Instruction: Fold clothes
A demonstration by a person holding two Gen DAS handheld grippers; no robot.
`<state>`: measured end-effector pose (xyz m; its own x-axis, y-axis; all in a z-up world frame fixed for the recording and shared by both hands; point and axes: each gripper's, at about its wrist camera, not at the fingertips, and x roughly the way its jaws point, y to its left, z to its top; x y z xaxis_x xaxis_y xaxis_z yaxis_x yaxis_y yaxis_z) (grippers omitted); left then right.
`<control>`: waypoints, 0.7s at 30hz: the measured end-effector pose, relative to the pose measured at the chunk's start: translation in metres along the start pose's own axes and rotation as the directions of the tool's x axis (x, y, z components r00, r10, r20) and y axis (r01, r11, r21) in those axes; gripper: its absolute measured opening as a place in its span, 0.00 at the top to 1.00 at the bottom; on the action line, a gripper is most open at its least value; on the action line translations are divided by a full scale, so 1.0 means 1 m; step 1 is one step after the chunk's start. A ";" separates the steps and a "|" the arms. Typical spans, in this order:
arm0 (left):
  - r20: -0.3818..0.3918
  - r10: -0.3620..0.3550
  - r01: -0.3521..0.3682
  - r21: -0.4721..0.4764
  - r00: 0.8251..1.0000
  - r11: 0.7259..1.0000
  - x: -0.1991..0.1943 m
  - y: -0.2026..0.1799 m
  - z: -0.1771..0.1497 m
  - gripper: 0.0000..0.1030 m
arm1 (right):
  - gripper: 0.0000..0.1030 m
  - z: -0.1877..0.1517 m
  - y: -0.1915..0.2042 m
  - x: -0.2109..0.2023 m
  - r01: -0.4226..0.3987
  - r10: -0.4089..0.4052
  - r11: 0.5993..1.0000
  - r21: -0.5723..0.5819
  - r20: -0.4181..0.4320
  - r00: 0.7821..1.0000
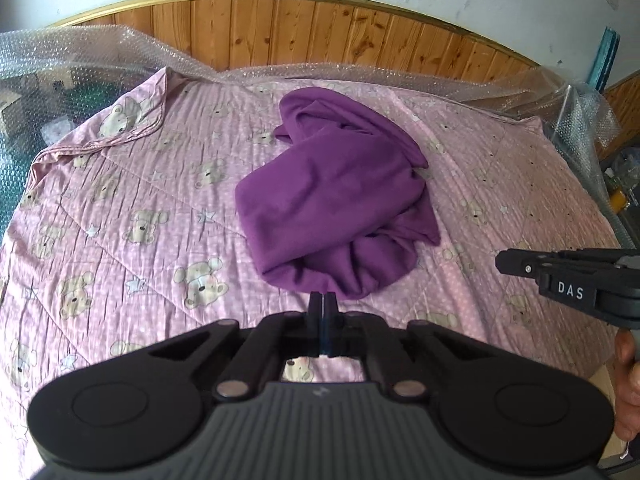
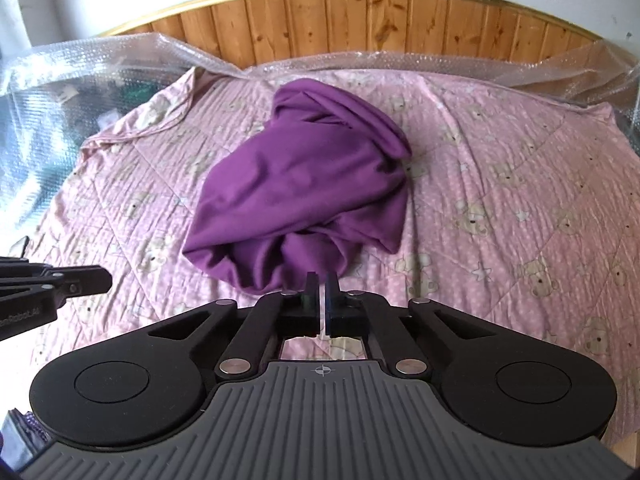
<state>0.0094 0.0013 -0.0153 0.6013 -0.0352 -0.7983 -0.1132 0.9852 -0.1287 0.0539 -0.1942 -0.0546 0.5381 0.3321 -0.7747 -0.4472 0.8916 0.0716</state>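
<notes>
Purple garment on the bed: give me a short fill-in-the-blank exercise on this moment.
1. The purple garment lies ____ on the pink quilt.
2. The quilt is printed with ____.
3. The left gripper and the right gripper are both ____.
4. The headboard is made of ____.

Missing words: crumpled; teddy bears; shut; wood

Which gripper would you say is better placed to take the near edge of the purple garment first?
Probably left: the left gripper, shut and empty, sits right at the purple garment hem; the right gripper hangs off to its side.
</notes>
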 end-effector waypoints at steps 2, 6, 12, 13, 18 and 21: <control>0.000 0.002 -0.002 -0.002 1.000 1.000 0.003 -0.002 0.005 1.00 | 1.00 0.002 -0.001 0.003 0.003 -0.003 1.000 0.000 -0.004 1.000; -0.010 -0.020 0.019 -0.027 1.000 0.999 0.014 -0.003 0.020 0.88 | 0.95 0.010 -0.009 0.014 0.014 -0.014 1.000 0.011 -0.018 1.000; 0.026 -0.013 0.016 -0.133 1.000 0.991 0.032 0.005 0.044 0.09 | 0.08 0.023 -0.026 0.036 0.046 -0.045 0.999 0.023 -0.031 0.999; 0.016 -0.009 0.011 -0.139 1.000 0.990 0.037 0.005 0.049 0.09 | 0.09 0.025 -0.029 0.040 0.050 -0.050 0.999 0.020 -0.027 0.998; -0.046 0.046 -0.053 -0.162 0.998 0.985 0.074 0.010 0.067 0.08 | 0.09 0.043 -0.046 0.073 0.038 -0.037 0.999 0.009 -0.083 0.996; -0.087 0.071 -0.085 -0.172 0.994 0.981 0.100 0.013 0.076 0.08 | 0.09 0.053 -0.053 0.093 0.031 -0.030 0.999 0.009 -0.108 0.994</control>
<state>0.1283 0.0230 -0.0514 0.5208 0.0201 -0.8534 -0.2984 0.9409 -0.1600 0.1649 -0.1942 -0.0971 0.4713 0.2703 -0.8396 -0.4238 0.9042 0.0532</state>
